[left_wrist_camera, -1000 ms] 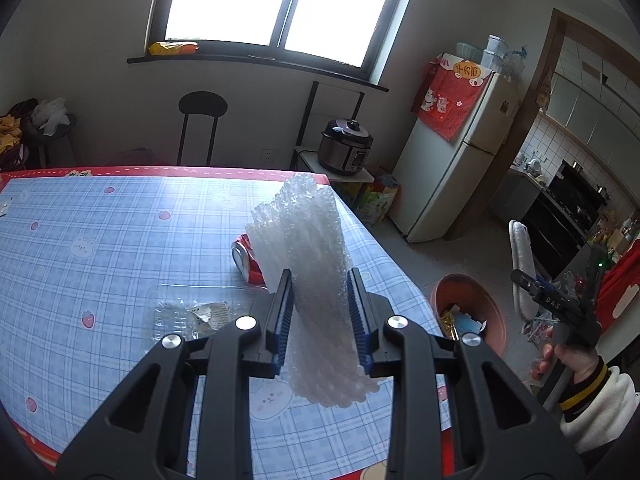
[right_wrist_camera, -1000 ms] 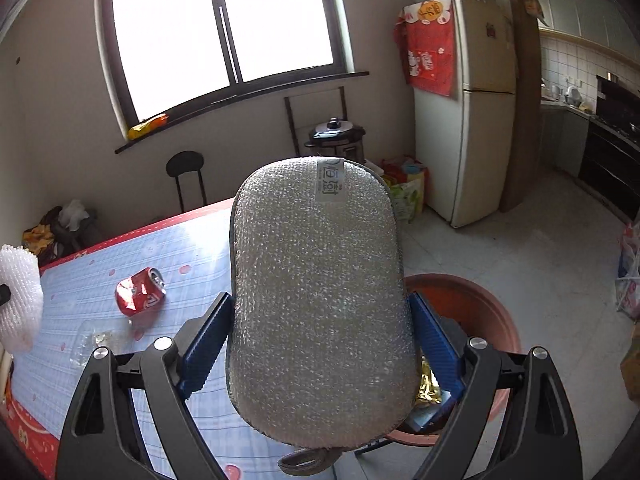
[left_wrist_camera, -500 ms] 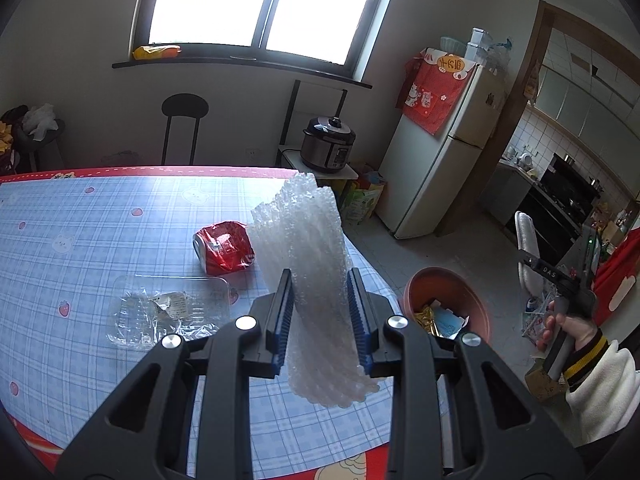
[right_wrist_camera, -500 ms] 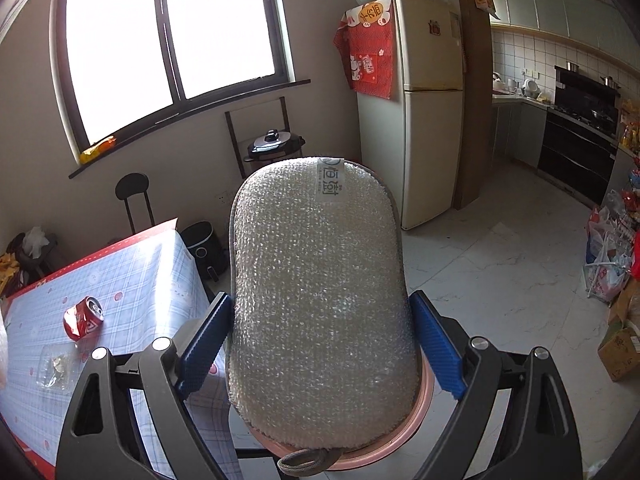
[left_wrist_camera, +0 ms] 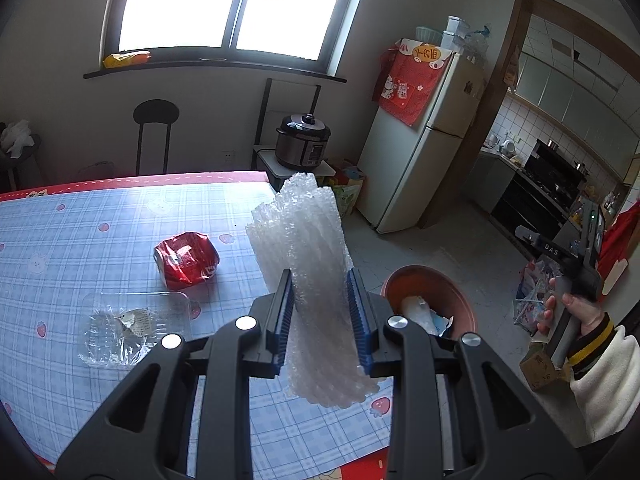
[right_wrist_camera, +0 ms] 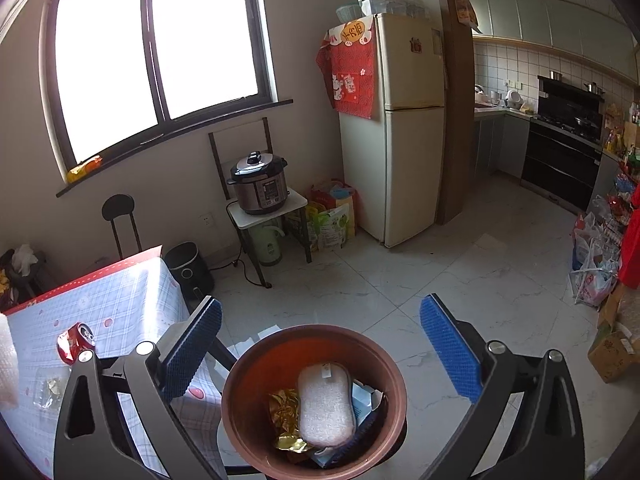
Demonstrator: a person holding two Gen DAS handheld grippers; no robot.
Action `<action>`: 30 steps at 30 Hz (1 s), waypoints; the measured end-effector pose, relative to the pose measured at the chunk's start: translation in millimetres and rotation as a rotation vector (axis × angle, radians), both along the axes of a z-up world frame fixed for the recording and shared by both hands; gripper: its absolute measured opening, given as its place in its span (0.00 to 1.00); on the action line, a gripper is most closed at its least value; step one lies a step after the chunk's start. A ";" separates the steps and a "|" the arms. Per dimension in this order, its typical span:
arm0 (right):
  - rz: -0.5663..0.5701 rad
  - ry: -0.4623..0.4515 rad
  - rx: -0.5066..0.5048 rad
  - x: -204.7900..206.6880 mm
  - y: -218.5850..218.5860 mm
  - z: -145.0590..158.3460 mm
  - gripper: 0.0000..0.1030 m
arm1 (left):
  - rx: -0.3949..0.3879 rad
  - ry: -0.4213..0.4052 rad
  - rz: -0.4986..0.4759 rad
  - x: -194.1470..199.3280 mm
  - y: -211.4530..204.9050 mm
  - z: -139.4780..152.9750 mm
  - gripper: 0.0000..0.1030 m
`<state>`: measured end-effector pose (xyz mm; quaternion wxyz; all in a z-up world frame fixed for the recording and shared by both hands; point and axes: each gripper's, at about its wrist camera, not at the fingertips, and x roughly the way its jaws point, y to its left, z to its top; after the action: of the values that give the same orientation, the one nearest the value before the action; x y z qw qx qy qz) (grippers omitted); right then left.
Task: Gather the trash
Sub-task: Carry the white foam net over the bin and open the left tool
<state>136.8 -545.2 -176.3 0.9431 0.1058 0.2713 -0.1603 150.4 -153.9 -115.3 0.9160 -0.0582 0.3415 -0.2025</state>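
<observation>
1. Right wrist view shows the right gripper [right_wrist_camera: 320,348] with its jaws opening wide and nothing between them; the silvery scrub pad [right_wrist_camera: 326,404] lies in the brown bin [right_wrist_camera: 240,364] at lower centre, directly below the gap, beside a gold wrapper [right_wrist_camera: 285,408].
2. Judged from that, the drop of the pad is done, and the step in hand is bringing the next piece to the bin.
3. Left wrist view shows the left gripper [left_wrist_camera: 320,308] pinching a roll of bubble wrap [left_wrist_camera: 308,248], which stands upright between the blue pads at frame centre, over the table edge.
4. In that view the bin [left_wrist_camera: 460,300] sits just right of the gripper, low on the floor, partly hidden behind it.
5. The next move likely calls for carrying the wrap rightward over the rim before letting go, since the light roll could catch on the edge.
6. A crushed red can [left_wrist_camera: 186,260] and a clear plastic tray [left_wrist_camera: 132,324] lie on the checked tablecloth [left_wrist_camera: 80,240], left of the gripper and apart from it, yet to be collected.
</observation>
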 end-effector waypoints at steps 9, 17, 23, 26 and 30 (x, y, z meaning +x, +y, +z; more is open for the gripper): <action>-0.074 0.057 0.003 -66.4 -18.9 0.1 0.95 | -0.025 0.003 -0.232 28.3 -95.5 -6.7 0.30; -0.179 0.085 0.037 -132.4 -37.6 -4.8 0.95 | -0.063 0.044 -0.441 58.4 -207.6 -17.1 0.30; -0.239 0.099 0.034 -162.0 -48.2 -8.3 0.95 | -0.014 0.025 -0.554 68.2 -285.3 -18.7 0.75; -0.254 0.084 0.039 -172.8 -50.4 -6.7 0.95 | -0.037 -0.029 -0.552 62.8 -289.6 -8.2 0.92; -0.252 0.071 0.036 -179.3 -46.8 -6.3 0.95 | -0.067 -0.035 -0.524 59.7 -268.7 2.7 0.94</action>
<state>-42.4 -592.0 -182.6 0.9033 0.1501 0.2918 -0.2764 210.2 -422.6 -112.7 0.8356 0.0054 0.3221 -0.4449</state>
